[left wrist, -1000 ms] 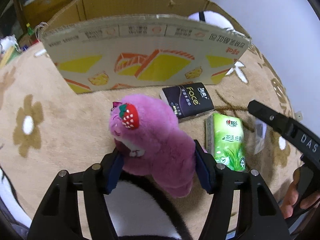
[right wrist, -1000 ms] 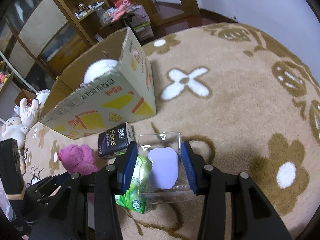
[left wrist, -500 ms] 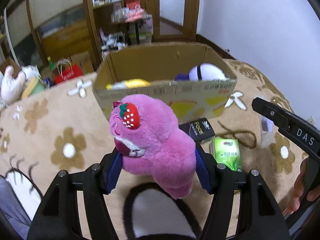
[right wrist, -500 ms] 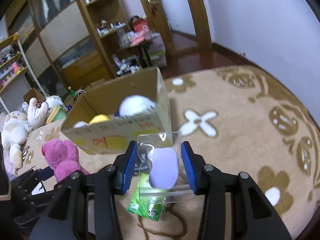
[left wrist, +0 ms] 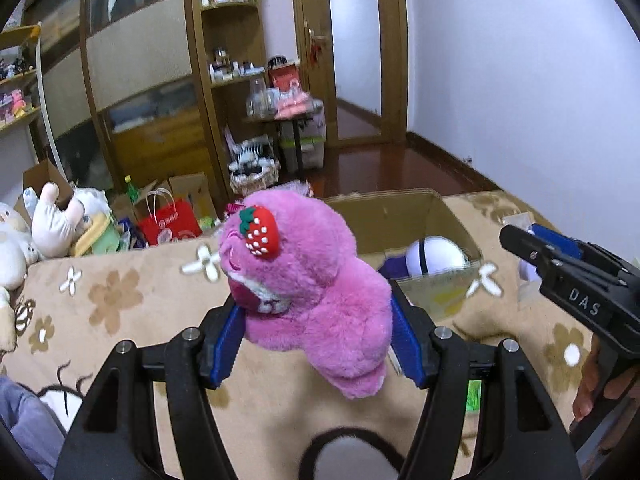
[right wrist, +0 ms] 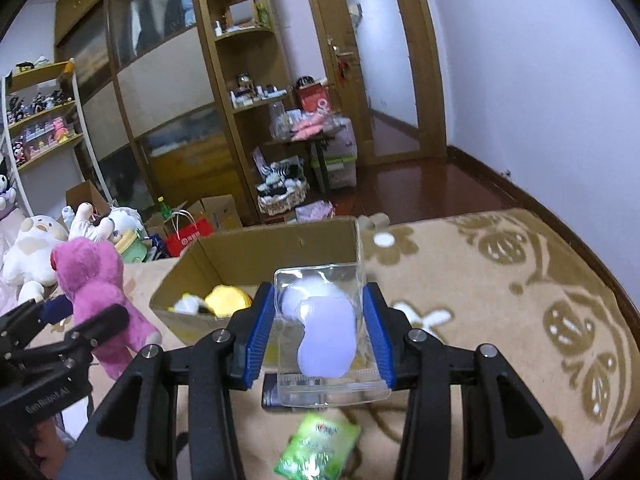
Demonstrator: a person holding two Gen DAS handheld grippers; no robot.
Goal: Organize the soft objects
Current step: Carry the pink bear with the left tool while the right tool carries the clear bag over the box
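1. Left wrist view: left gripper (left wrist: 314,334) clamps a fuzzy magenta plush bear (left wrist: 310,294) between its blue pads, squeezing the toy's lower body; the bear's head sticks out beyond the fingertips, tilted to the left, with a red strawberry patch (left wrist: 260,231) on top.
2. Beyond the bear stands an open brown cardboard box (left wrist: 404,216) on the beige flower-patterned carpet (left wrist: 120,300). The bear is held in the air in front of the box, nearer the camera than the box's front wall.
3. Inside the box, at its right end, lies a white and purple round plush ball (left wrist: 434,256).
4. Right of the box, the right gripper (left wrist: 528,240) shows from the side, black with a blue pad, held by a hand (left wrist: 600,392) at the frame's edge.
5. Right wrist view: the right gripper (right wrist: 320,334) is closed on a clear plastic pouch holding a pale lilac soft pad (right wrist: 326,336); both blue pads press the pouch's sides. The pouch hangs in front of the box (right wrist: 276,248), overlapping its right front corner.
6. A yellow plush toy (right wrist: 228,300) lies in the box's left part.
7. On the carpet below the pouch, nearer than the box, lies a green tissue pack (right wrist: 318,450), with a dark pack (right wrist: 272,394) just behind it.
8. Left of the box, the bear (right wrist: 98,280) sits in the left gripper (right wrist: 80,316).
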